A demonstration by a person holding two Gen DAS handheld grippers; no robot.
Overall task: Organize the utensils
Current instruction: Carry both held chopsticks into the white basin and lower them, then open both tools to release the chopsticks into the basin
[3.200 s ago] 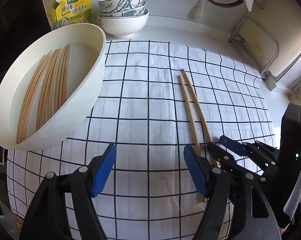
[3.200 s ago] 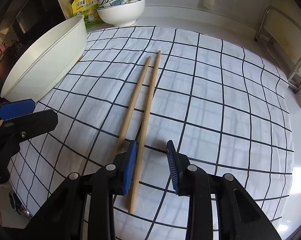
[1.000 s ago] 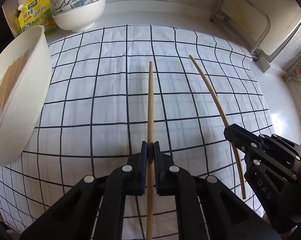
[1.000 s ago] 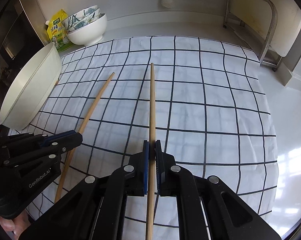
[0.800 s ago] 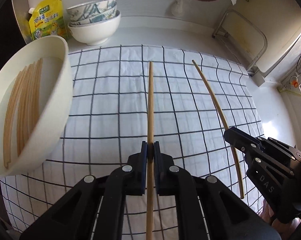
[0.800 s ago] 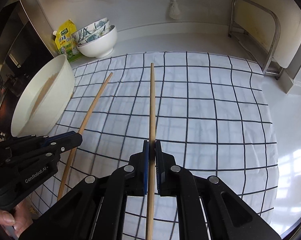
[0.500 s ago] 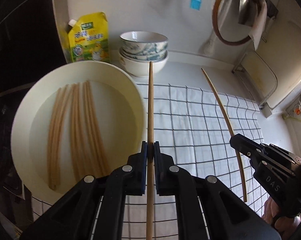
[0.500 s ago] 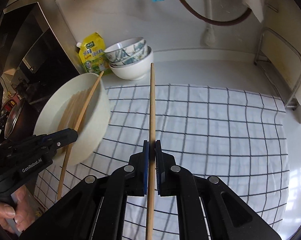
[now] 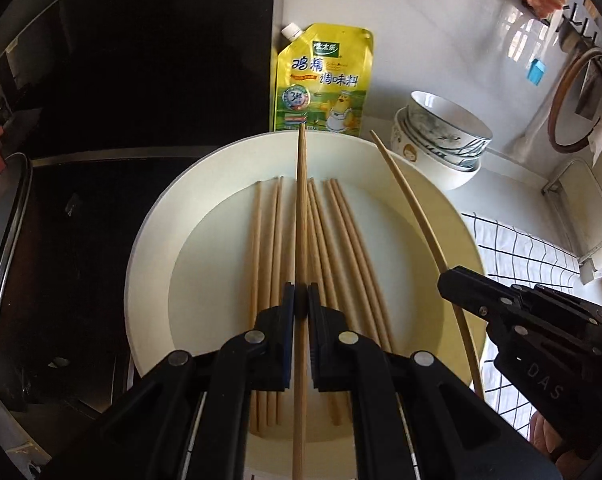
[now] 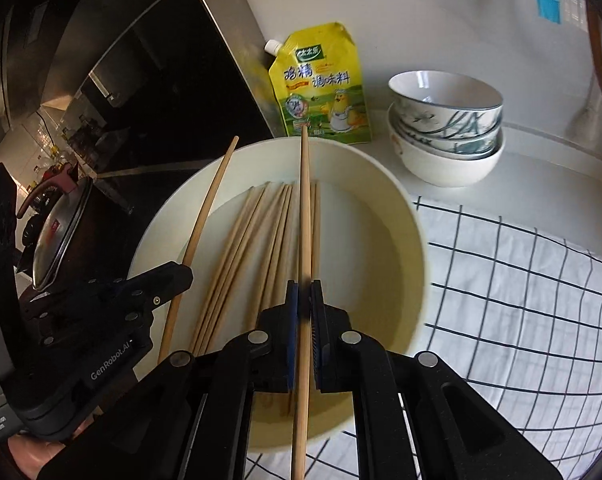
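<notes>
- My left tongs (image 9: 301,306) are clamped tight on 1 chopstick (image 9: 301,216), which runs straight out ahead between the pads and hangs over the big white bowl (image 9: 149,240).
- My right tongs (image 10: 304,298) are pinched just as tight on a second chopstick (image 10: 305,208), also held above that bowl, its far tip over the back rim.
- In the left view I see the right tongs at the right edge with their stick slanting across the bowl's right side; in the right view the left tongs sit low on the left with their stick crossing the left rim.
- A bundle of chopsticks (image 9: 337,248) already lies on the bowl's floor, side by side and pointing roughly the way my 2 sticks point. I cannot count them reliably.
- Right behind the bowl stands a yellow pouch (image 9: 323,80) with a white spout, upright against the wall.
- To its right is a stack of bowls (image 10: 447,128), patterned ones nested in a plain white one, close beside the big bowl's rim.
- A checked cloth (image 10: 521,300) covers the surface on the right; the big bowl sits on its left edge.
- A dark stove area with a metal lid (image 10: 57,232) lies left of the bowl.
- Part of a hand (image 9: 545,432) shows under the right tongs.
</notes>
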